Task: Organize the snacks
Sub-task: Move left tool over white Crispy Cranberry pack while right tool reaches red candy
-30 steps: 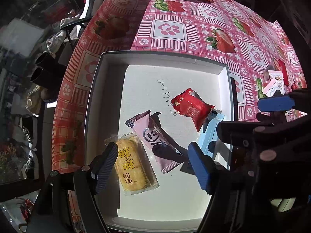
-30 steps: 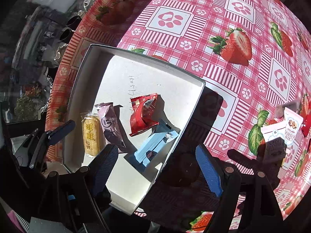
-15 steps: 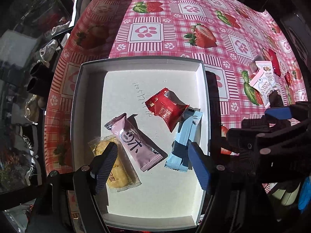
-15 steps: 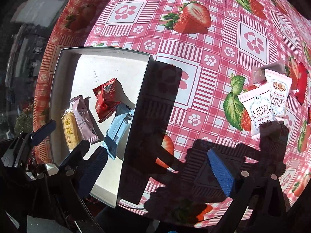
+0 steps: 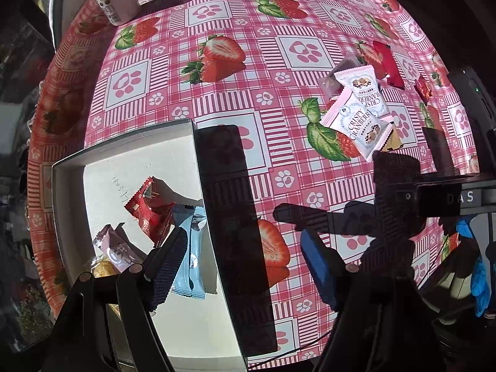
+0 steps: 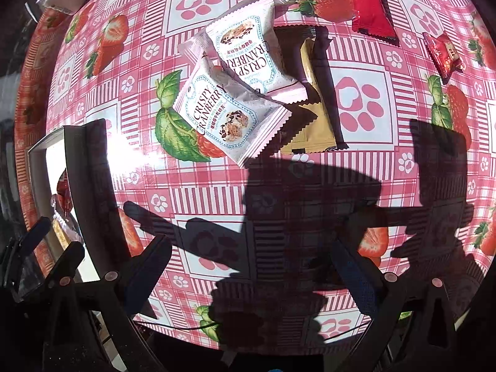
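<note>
Below my right claw [image 6: 248, 266], jaws wide, empty: strawberry tablecloth [image 6: 359, 99] in shadow. Ahead, two Crispy Cranberry packets [image 6: 229, 114] overlap, gold packet [image 6: 313, 124] beside them. My left claw [image 5: 245, 260] wide too, empty, over white box [image 5: 192, 142] wall; red packet [image 5: 148, 210], blue packet [image 5: 192, 248] inside.

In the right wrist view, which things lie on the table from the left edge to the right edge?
White box → lower Crispy Cranberry packet → tan packet → flat red packet → small red candy packet. The upper Crispy Cranberry packet overlaps the lower one, so I leave it out.
</note>
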Demonstrator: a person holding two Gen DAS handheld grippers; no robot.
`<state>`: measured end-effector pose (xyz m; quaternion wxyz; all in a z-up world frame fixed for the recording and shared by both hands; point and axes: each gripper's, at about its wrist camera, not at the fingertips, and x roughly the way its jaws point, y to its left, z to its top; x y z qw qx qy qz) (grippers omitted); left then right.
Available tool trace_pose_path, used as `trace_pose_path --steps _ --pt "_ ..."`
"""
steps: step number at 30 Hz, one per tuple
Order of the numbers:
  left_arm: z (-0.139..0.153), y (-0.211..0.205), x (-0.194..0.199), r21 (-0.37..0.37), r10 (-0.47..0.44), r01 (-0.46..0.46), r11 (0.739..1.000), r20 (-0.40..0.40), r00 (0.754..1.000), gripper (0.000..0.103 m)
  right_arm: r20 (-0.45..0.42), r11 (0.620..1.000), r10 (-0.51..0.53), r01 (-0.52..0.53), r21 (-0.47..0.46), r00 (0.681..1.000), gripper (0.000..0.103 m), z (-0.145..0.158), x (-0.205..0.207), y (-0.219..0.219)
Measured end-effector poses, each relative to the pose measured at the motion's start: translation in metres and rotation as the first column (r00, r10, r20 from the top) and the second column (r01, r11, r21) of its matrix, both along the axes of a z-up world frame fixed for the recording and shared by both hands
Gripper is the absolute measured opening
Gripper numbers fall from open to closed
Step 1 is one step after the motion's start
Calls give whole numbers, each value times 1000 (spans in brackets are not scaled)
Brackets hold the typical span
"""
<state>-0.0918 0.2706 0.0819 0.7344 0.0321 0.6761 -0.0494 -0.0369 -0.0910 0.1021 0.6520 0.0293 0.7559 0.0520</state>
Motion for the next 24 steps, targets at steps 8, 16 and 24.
trace_pose_path --steps 8,16,24 --pt "-21 -40 50 -133 123 -136 982 -108 987 79 -17 981 -195 195 -13 981 103 -14 9 -90" --pt "-48 -67 96 -220 289 -326 919 -185 939 79 -58 976 -217 217 -5 975 103 -34 -6 -126" --pt "-70 -85 108 -111 316 -343 933 -209 925 79 -38 975 -220 221 23 975 103 -33 6 -166"
